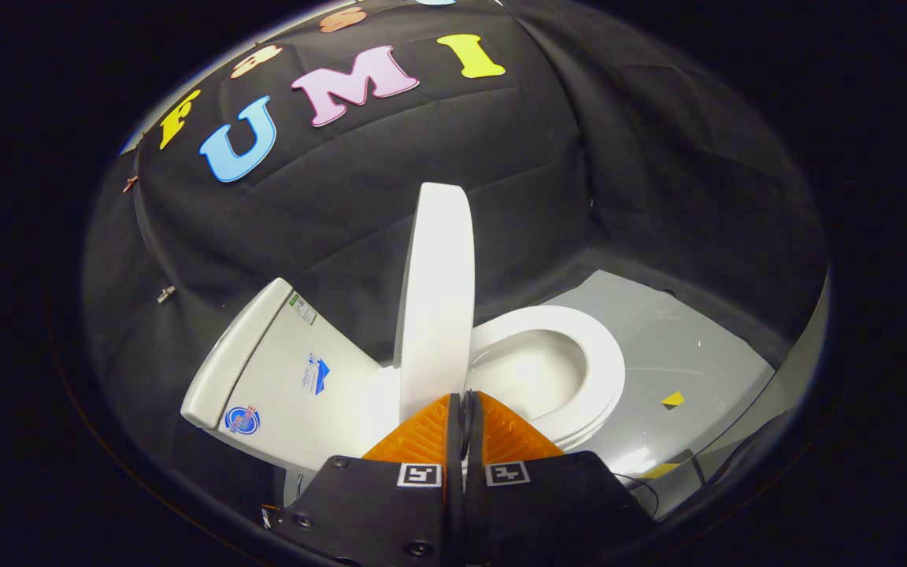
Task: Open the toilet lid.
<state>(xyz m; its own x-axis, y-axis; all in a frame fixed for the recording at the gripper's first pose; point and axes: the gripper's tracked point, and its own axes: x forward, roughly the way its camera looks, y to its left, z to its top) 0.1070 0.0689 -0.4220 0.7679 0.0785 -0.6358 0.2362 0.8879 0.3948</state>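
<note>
The hand-held gripper (pixel 462 409) sits nearest, its two orange ribbed fingers (pixel 422 437) drawn together with only a thin dark slit between them; whether the lower edge of the toilet lid (pixel 438 299) is pinched in that slit or merely stands against the tips cannot be told, since the lid's rim meets the fingertips right where they close. Just ahead, the lid stands raised close to upright, seen nearly edge-on, with the cistern (pixel 280 370) on one side of it and the seat ring (pixel 579 354) and open bowl (pixel 528 370) on the other. By that, the opening looks largely done, though the lid does not yet lean on the cistern. The risk lies there: a lid balanced near vertical can tip either way, and if the fingers let go or slide off the smooth plastic rim too soon, it may fall back and slam on the seat. Pushing too briskly could bang it against the cistern instead. Beyond the toilet lie the grey floor (pixel 682 346) with a yellow marker (pixel 673 399), then the black cloth wall (pixel 390 173).
</note>
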